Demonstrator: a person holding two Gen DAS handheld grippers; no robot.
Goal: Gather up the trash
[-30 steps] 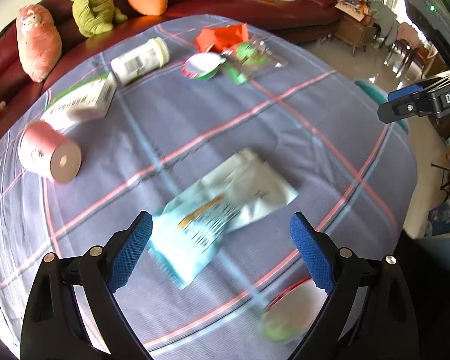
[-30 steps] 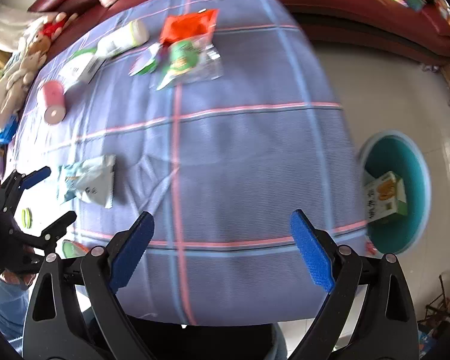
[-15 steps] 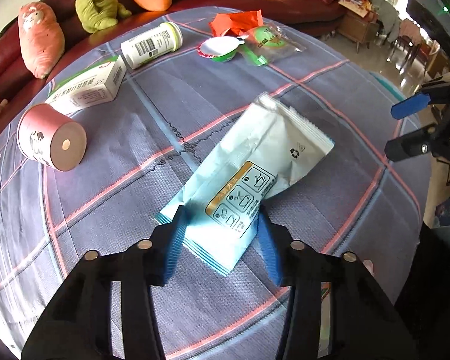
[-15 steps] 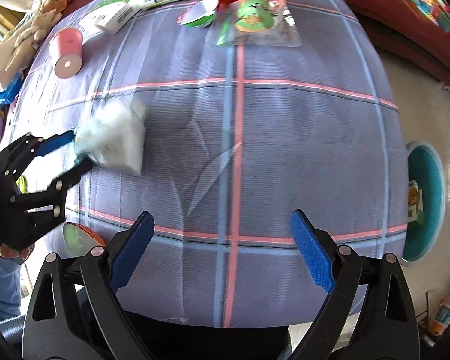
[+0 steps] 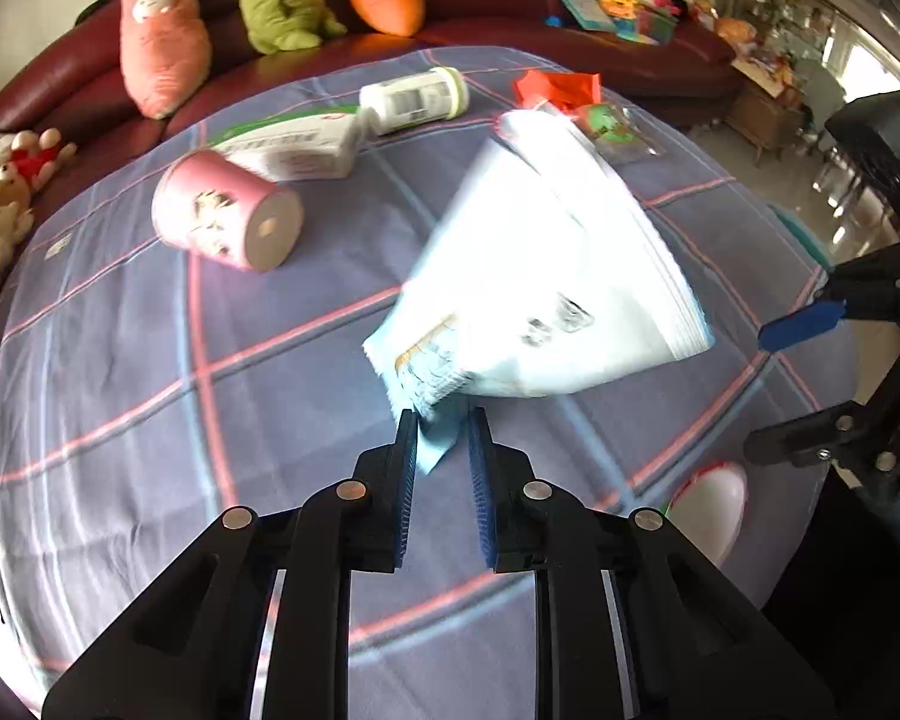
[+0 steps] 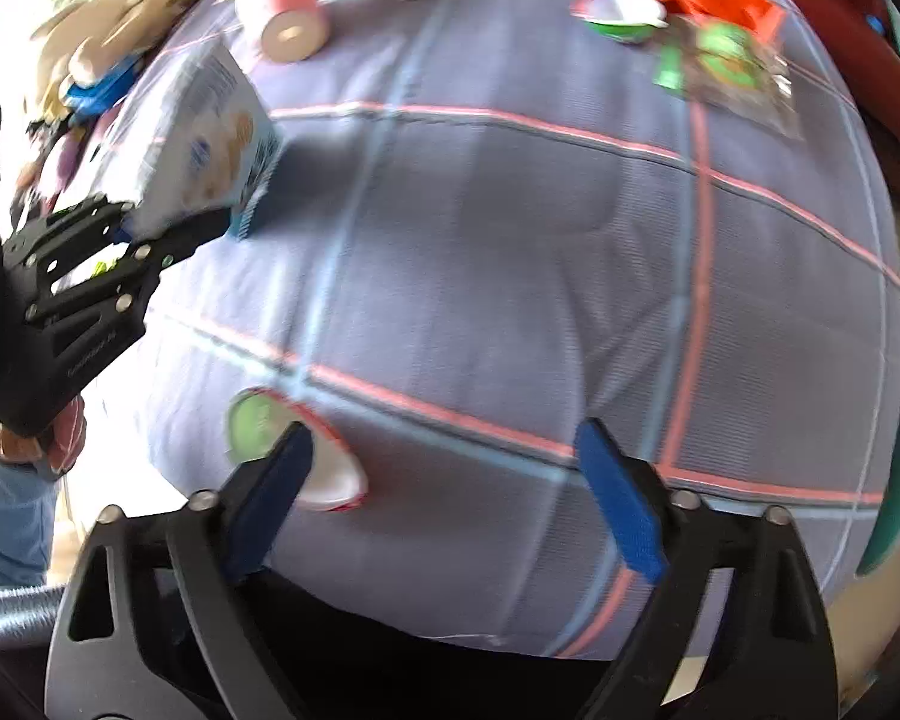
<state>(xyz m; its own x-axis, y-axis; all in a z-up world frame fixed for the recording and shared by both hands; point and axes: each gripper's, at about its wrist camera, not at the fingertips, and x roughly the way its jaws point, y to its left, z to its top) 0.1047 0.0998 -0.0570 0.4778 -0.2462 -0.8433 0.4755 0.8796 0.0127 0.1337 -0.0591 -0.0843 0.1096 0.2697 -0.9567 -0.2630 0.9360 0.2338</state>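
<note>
Pale blue wrapper (image 5: 546,300) over grey-blue tablecloth (image 5: 150,360) with pink check lines.

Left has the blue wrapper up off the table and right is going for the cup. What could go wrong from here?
1. The left gripper pinches only a corner of the light blue wrapper, which stands blurred above the cloth; it may slip out.
2. The right gripper, jaws closing but still wide, has just one finger at the tipped cup; it could nudge the cup off the near table edge.
</note>
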